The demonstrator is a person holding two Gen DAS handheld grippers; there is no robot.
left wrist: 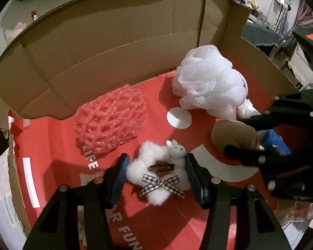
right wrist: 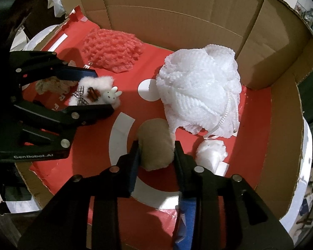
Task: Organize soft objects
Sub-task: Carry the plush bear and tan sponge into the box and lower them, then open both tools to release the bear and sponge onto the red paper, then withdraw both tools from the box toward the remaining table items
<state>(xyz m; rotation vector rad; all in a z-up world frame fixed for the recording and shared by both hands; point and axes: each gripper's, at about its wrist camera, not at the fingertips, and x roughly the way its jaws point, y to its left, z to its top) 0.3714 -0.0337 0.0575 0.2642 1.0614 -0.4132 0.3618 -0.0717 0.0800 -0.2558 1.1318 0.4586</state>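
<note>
Both grippers are inside a cardboard box [left wrist: 114,48] with a red printed floor. My left gripper [left wrist: 155,164] is shut on a white fluffy scrunchie [left wrist: 156,191] with a checked bow, a hair clip and a small white rabbit figure [left wrist: 177,150]; it also shows in the right wrist view [right wrist: 102,82]. My right gripper [right wrist: 156,148] is shut on a tan plush pad [right wrist: 154,143], also visible in the left wrist view [left wrist: 233,135]. A pink foam net [left wrist: 110,118] and a white mesh bath pouf [left wrist: 208,81] lie on the box floor.
A small white crumpled wad [right wrist: 210,154] lies right of the tan pad under the pouf [right wrist: 200,91]. The pink net [right wrist: 112,48] sits at the back left. Box walls [right wrist: 177,16] rise at the back and right. A cream crocheted item [right wrist: 46,84] lies behind the left gripper.
</note>
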